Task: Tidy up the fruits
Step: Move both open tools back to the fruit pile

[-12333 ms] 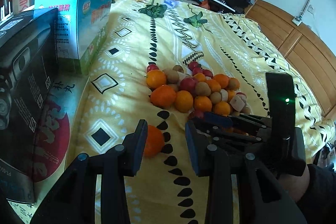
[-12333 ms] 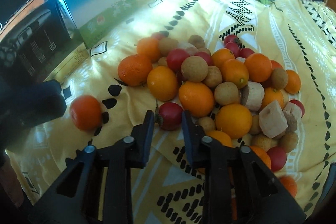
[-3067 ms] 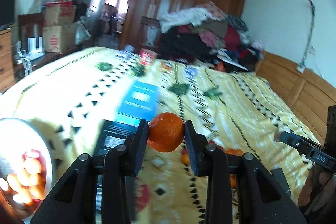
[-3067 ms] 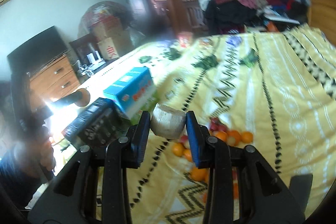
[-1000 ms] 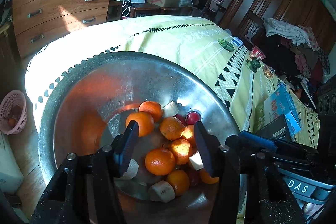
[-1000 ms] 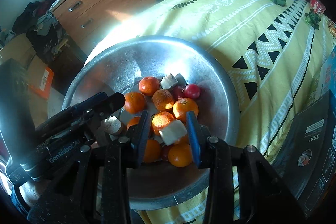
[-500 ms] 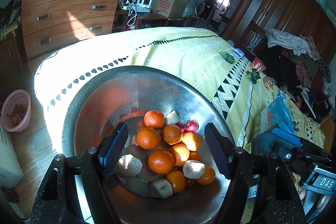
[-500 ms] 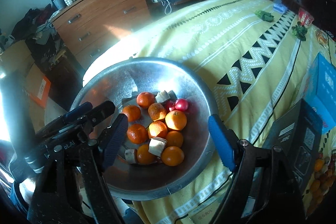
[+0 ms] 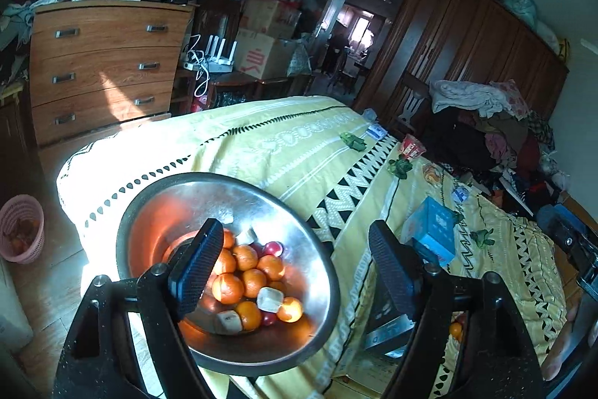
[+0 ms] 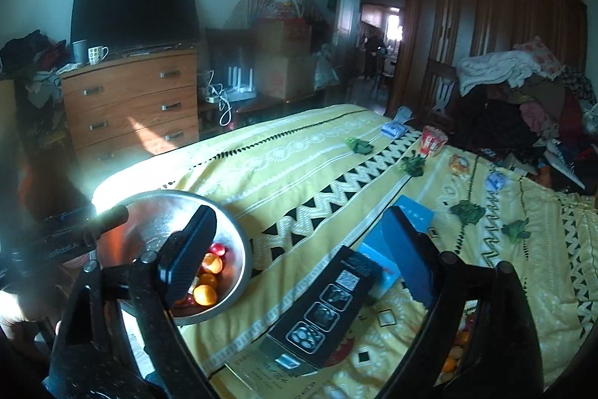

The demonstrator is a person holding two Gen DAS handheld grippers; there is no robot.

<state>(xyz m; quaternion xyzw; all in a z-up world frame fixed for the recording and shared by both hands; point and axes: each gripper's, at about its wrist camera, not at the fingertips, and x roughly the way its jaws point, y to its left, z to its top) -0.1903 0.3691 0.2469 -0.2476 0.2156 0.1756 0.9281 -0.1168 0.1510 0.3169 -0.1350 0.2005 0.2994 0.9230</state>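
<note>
A large metal bowl (image 9: 157, 197) sits at the near corner of the yellow bed and holds several oranges (image 9: 228, 287), red fruits (image 9: 274, 246) and pale cut pieces (image 9: 268, 298). My left gripper (image 9: 295, 272) is open and empty, raised above the bowl. The bowl also shows in the right wrist view (image 10: 239, 242) at lower left. My right gripper (image 10: 299, 253) is open and empty, above the bed to the right of the bowl. A few loose oranges (image 10: 454, 350) show at the lower right, mostly hidden by my right finger. The left gripper's body (image 10: 74, 234) shows at the far left.
A black box (image 10: 321, 309) and a blue box (image 10: 373, 253) lie on the bed right of the bowl. Green leafy bits (image 10: 465, 212) and small packets (image 10: 433, 139) dot the bedspread. A wooden dresser (image 9: 104, 66) and a pink basket (image 9: 20, 227) stand beyond the bed's corner.
Both grippers opened and released an orange and a pale piece into the bowl, then rose and pulled back; the bowl looks smaller and more of the room shows.
</note>
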